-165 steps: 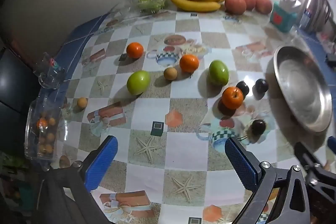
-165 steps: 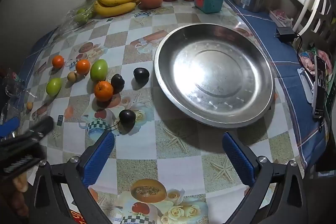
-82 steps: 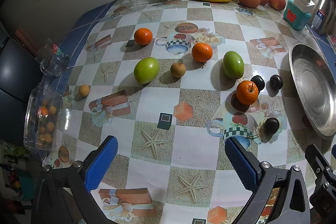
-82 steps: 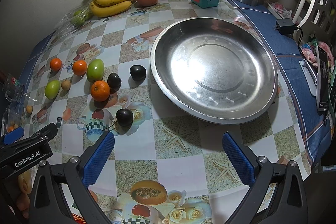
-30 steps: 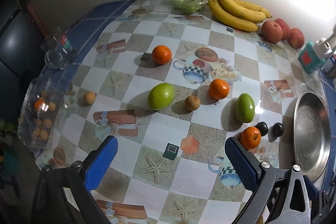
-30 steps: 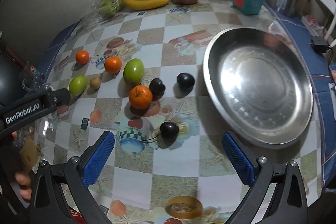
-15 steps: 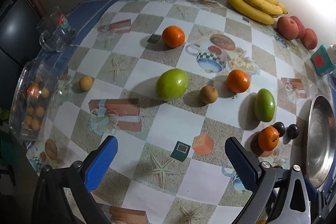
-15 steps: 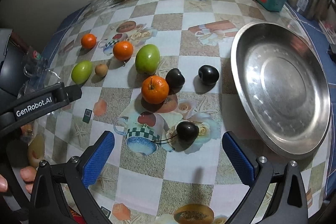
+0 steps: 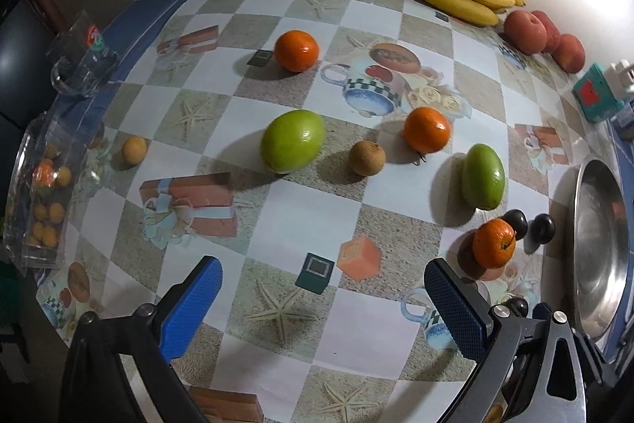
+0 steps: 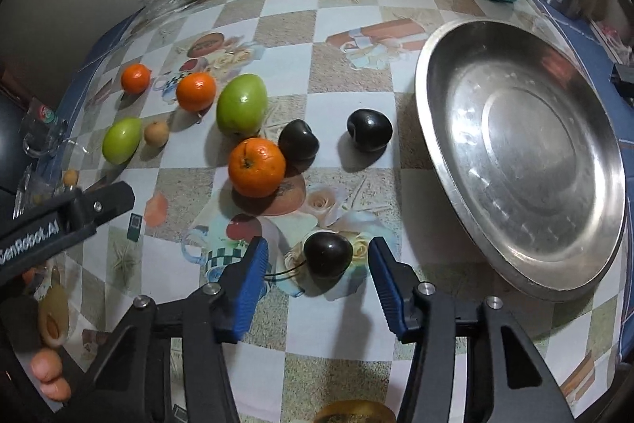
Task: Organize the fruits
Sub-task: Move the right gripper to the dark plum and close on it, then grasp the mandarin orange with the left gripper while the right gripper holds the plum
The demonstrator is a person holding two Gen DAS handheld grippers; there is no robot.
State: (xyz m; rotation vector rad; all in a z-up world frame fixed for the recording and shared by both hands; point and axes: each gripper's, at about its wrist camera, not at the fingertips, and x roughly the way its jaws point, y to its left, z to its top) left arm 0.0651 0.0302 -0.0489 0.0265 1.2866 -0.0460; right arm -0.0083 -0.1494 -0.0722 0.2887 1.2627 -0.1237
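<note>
Lowered toward the tablecloth point(image 10: 348, 38) since a second ago, with right gripper point(image 10: 317, 260) jaws just narrowed around the nearest dark plum point(image 10: 328, 255). Plum between both blue pads, gaps either side, not pinched. Pointing steeply downward. Roundish, stem trailing left. Left gripper point(image 9: 321, 300) spread wide, empty.

Left hand-held gripper point(image 9: 323, 304) jaws wide, empty, above tablecloth point(image 9: 277, 217); green mango point(image 9: 292, 140) ahead

Black hand-held gripper point(image 10: 317, 260), blue pads point(image 10: 249, 280)
</note>
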